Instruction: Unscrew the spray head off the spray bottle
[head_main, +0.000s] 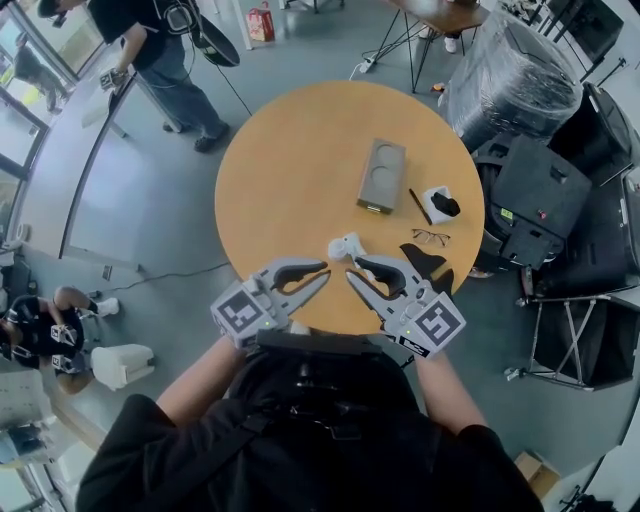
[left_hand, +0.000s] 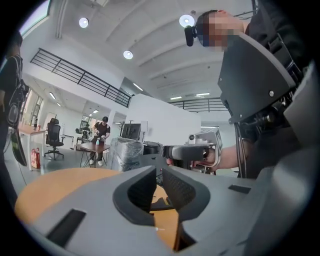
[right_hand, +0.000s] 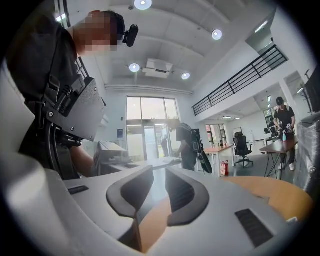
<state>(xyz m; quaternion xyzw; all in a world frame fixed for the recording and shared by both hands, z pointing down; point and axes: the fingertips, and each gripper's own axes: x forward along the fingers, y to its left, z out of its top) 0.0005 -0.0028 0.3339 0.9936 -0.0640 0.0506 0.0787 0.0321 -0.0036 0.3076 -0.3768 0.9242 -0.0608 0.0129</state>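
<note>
A small white spray bottle (head_main: 345, 245) lies on the round wooden table (head_main: 290, 150) near its front edge, with nothing holding it. Both grippers hang above that edge, close to the person's chest, tips turned toward each other. My left gripper (head_main: 326, 273) (left_hand: 158, 172) shows only a narrow slit between its pads, with nothing in it. My right gripper (head_main: 352, 268) (right_hand: 160, 175) stands a little wider and is also empty. The bottle lies just beyond both tips and shows in neither gripper view. In the left gripper view a hand holds the other gripper (left_hand: 192, 151).
On the table lie a grey tray (head_main: 381, 175) with round hollows, a black pen (head_main: 420, 207), a white box (head_main: 440, 203), glasses (head_main: 430, 237) and a black object (head_main: 425, 262). A plastic-wrapped stack (head_main: 510, 80) and black cases (head_main: 545, 190) stand to the right. A person (head_main: 150, 40) stands far left.
</note>
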